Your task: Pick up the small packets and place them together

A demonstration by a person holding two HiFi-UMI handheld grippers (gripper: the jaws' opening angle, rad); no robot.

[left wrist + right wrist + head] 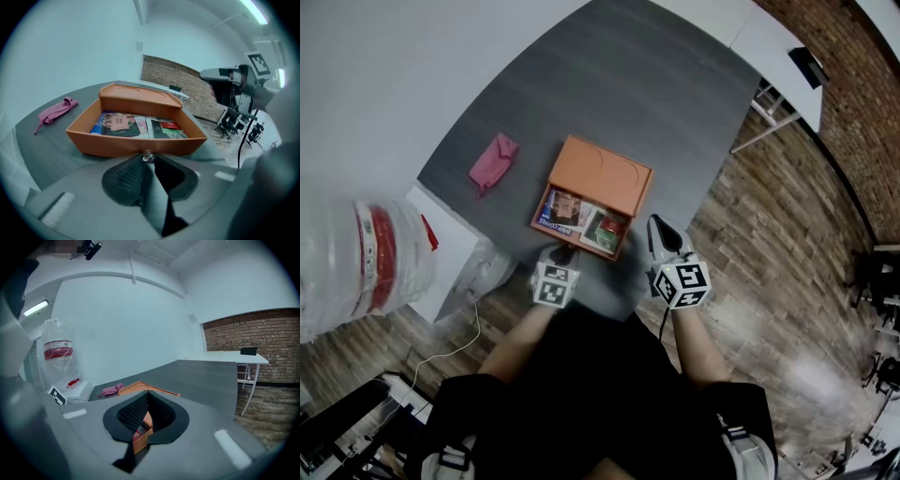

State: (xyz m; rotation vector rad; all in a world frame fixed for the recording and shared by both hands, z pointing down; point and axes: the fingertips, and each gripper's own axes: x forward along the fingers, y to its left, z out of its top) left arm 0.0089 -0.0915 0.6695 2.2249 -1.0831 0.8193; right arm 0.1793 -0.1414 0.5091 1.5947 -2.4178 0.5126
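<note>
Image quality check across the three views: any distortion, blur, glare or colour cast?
Head view: strong fisheye bend, plastic bag at left smeared, glare on wood floor. Left gripper view: teal cast, dark corners, box sharp. Right gripper view: same cast, strip light blown out.

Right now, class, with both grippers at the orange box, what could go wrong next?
1. The left gripper pinches a small shiny piece only at its tips; it could slip out.
2. The orange box sits close to the near edge of the table; a nudge might shift it.
3. The packets lie flat, side by side, so one grab may catch two.
</note>
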